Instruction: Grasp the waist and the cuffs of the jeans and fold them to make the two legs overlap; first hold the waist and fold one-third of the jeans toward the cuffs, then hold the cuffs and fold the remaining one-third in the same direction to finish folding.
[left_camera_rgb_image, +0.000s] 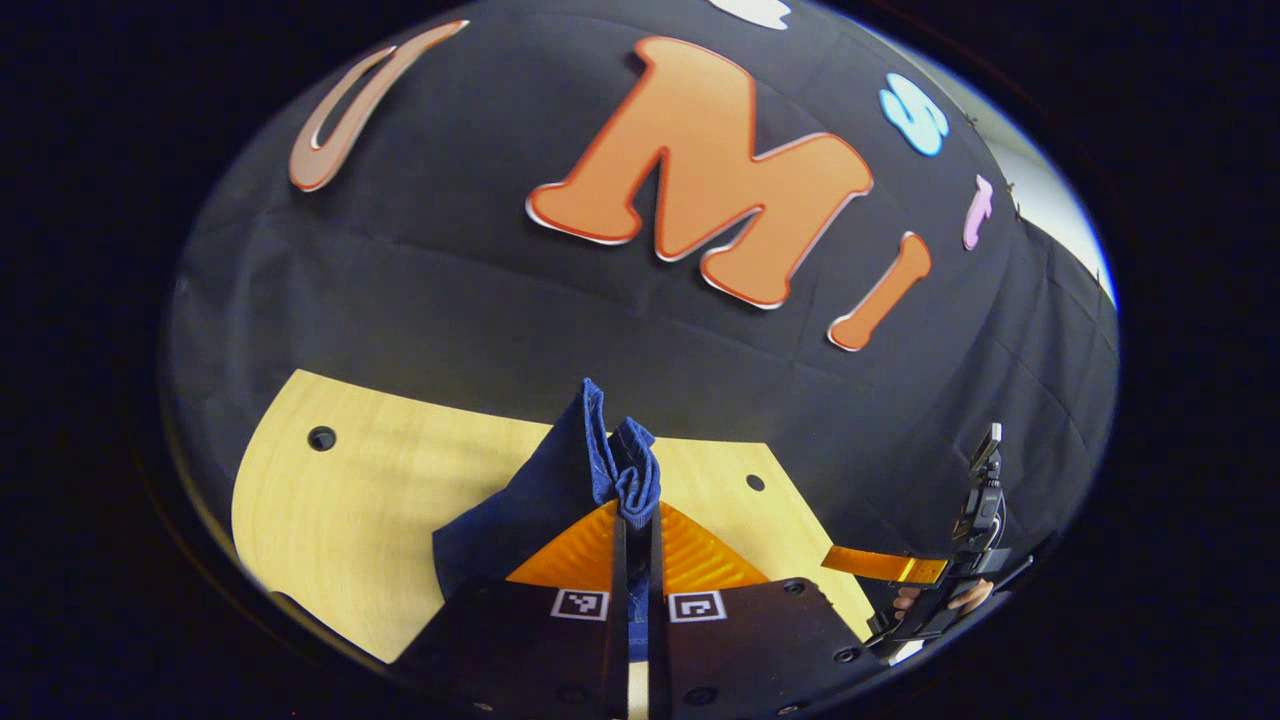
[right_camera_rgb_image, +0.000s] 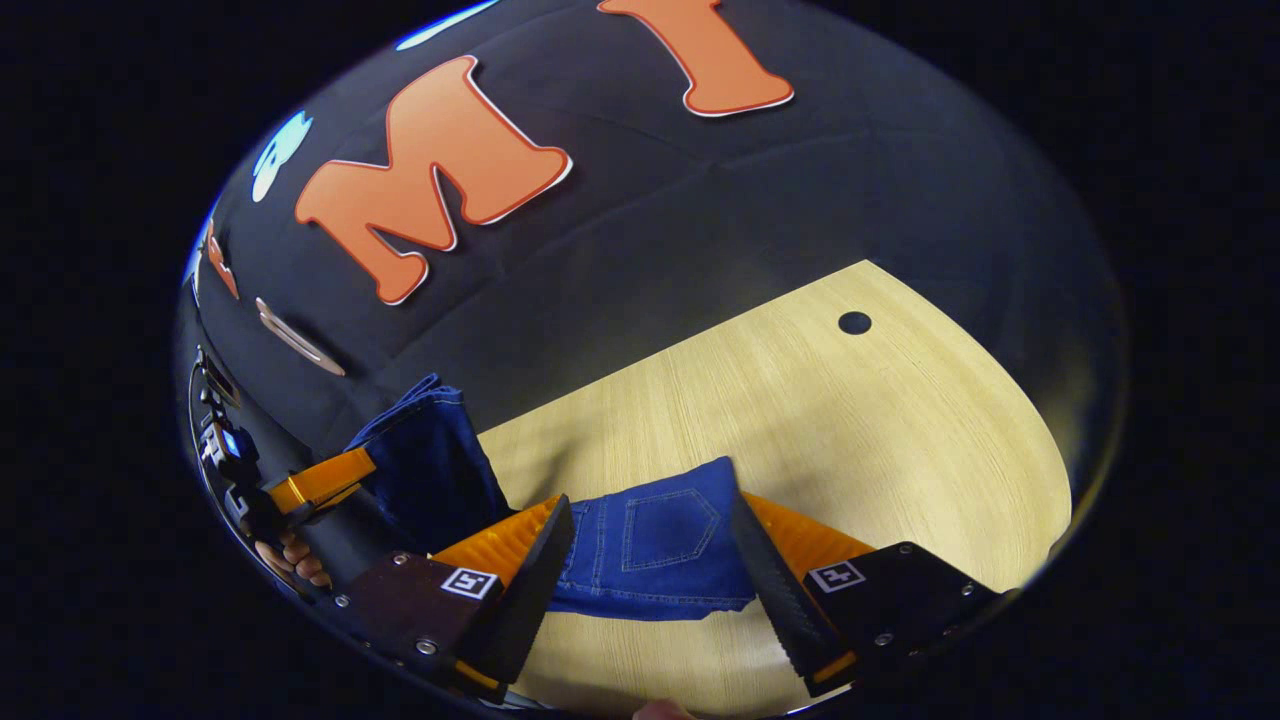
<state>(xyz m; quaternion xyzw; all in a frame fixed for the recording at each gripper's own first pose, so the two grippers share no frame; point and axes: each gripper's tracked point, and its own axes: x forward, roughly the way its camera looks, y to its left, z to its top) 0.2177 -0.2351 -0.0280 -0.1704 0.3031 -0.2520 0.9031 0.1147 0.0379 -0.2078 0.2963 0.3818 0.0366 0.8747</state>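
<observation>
1. Left gripper (left_camera_rgb_image: 637, 530), bottom centre of the left gripper view: fingers clenched together on a bunched fold of the jeans (left_camera_rgb_image: 600, 470), dark denim sticking up past the fingertips and draping down to the lower left over the wooden table (left_camera_rgb_image: 380, 500).
2. Same view, lower right edge: right gripper (left_camera_rgb_image: 950, 570) seen small and farther off, with a hand (left_camera_rgb_image: 945, 600) wrapped round its handle; too small there to judge the fingers.
3. Right gripper view, bottom centre: right gripper (right_camera_rgb_image: 650, 560) released, fingers spread wide apart, gripping nothing.
4. Between and beyond those spread fingers: the waist part of the jeans (right_camera_rgb_image: 655, 545) lying flat on the table (right_camera_rgb_image: 850, 430), a back pocket facing up.
5. Right gripper view, lower left: left gripper (right_camera_rgb_image: 330, 480) with a hand (right_camera_rgb_image: 290, 560) on it, lifting the other end of the denim up off the table in front of the black cloth wall (right_camera_rgb_image: 700, 220).
6. Round holes in the tabletop: one (right_camera_rgb_image: 854, 322) at upper right of the right gripper view, another (left_camera_rgb_image: 321, 438) at centre left of the left gripper view.
</observation>
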